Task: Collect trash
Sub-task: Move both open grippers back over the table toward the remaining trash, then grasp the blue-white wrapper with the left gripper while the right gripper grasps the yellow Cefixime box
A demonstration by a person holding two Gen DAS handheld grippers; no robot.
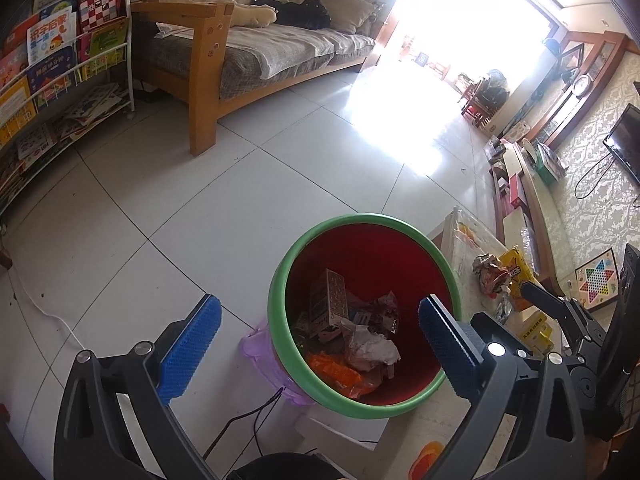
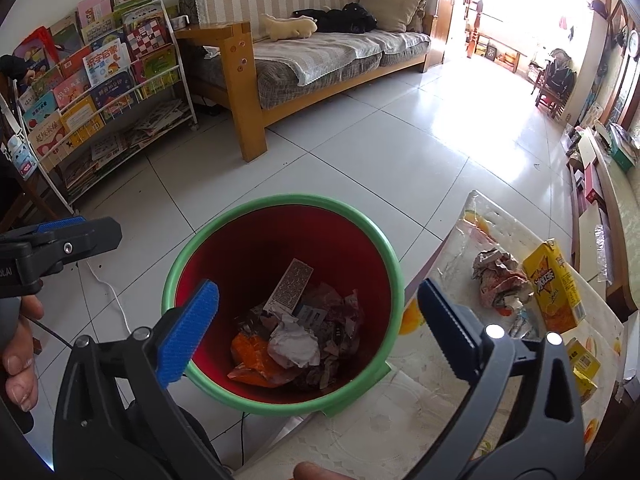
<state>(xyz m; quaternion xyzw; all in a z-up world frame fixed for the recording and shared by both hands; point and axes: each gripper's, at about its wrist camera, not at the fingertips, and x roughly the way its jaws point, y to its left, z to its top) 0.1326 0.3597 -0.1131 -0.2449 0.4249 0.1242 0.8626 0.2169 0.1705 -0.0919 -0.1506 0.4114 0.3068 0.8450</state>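
A red bin with a green rim stands beside a low table and holds a small carton, crumpled paper and an orange wrapper. On the table lie a crumpled wrapper and a yellow drink carton, with smaller yellow boxes near the edge. My left gripper is open and empty above the bin. My right gripper is open and empty above the bin, left of the table trash.
A wooden sofa and a white book rack stand across the tiled floor. A purple stool sits beside the bin. A white cable runs on the floor. A TV bench lines the right wall.
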